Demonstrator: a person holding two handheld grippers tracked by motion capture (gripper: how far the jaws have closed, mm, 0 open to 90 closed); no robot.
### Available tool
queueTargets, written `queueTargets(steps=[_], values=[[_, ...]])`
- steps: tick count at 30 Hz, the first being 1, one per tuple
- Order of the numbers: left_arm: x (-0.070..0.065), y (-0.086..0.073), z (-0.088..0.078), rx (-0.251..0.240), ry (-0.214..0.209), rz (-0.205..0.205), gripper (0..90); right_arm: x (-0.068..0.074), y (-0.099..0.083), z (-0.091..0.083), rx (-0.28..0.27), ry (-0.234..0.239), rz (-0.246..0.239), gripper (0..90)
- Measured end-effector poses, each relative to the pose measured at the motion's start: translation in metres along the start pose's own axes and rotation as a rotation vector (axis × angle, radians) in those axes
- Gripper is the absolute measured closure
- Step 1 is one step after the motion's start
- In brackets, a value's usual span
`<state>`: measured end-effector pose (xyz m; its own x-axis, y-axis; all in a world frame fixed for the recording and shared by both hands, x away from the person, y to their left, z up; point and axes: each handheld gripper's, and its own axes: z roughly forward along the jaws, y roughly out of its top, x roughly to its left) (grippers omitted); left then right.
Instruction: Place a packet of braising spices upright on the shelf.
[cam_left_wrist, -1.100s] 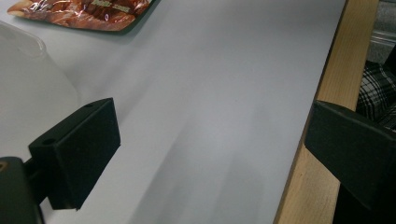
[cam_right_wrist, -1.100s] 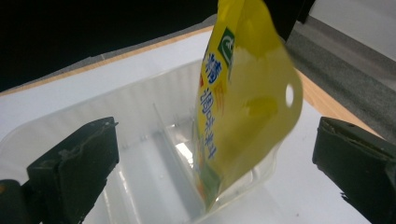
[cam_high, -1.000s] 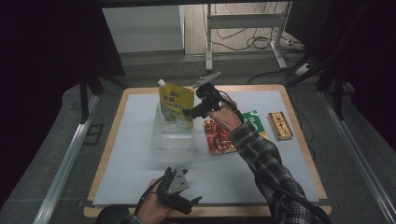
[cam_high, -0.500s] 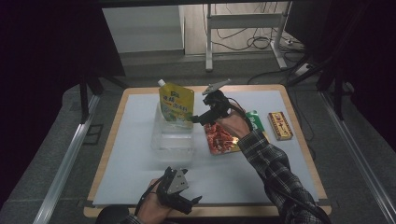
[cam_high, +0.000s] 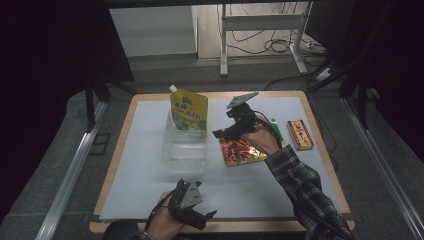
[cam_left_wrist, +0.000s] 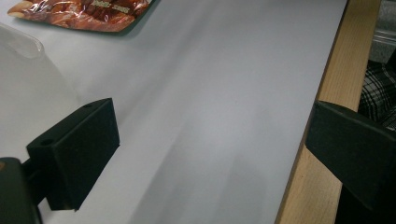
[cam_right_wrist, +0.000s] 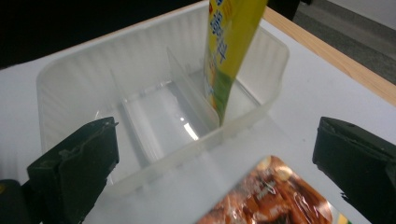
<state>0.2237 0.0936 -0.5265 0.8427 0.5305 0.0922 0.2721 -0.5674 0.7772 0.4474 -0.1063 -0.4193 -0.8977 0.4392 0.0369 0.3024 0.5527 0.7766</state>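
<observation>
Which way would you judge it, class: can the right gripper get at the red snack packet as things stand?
Probably yes. The right gripper hangs open just above the red snack packet, which lies flat on the white mat with nothing on top. The clear tray stands beside it, not in the way.

Pouch (cam_high: 189, 111) yellow w/ green base & white cap, tray (cam_high: 184, 150) clear plastic, snack pack (cam_high: 241, 151) red-orange w/ gold edge, small box (cam_high: 300, 134) red & gold, sleeve (cam_high: 305, 187) dark plaid, mat (cam_high: 150, 175) pale grey, table edge (cam_high: 107, 175) light wood, both grippers' jaws black.
</observation>
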Motion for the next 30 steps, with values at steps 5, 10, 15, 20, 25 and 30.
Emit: queueTargets(steps=[5,10,15,20,25,30], values=[[0.000,0.000,0.000,0.001,0.000,0.001,3.1,-0.003,-0.011,-0.009,0.015,-0.010,0.005,0.1],[-0.001,0.000,0.001,-0.002,-0.001,-0.003,3.0,-0.006,-0.023,-0.019,0.018,-0.021,0.025,0.3],[-0.001,0.000,0.002,0.001,-0.001,-0.001,3.0,-0.009,-0.036,-0.031,0.020,-0.051,0.033,0.5],[-0.001,0.000,0.002,0.002,-0.001,0.000,3.0,-0.012,-0.049,-0.040,0.022,-0.081,0.041,0.6],[-0.001,0.000,0.002,0.006,0.000,0.007,3.0,-0.015,-0.063,-0.048,0.027,-0.097,0.053,1.1],[-0.001,0.000,0.003,0.009,-0.002,0.004,3.1,-0.018,-0.076,-0.050,0.029,-0.114,0.074,1.7]])
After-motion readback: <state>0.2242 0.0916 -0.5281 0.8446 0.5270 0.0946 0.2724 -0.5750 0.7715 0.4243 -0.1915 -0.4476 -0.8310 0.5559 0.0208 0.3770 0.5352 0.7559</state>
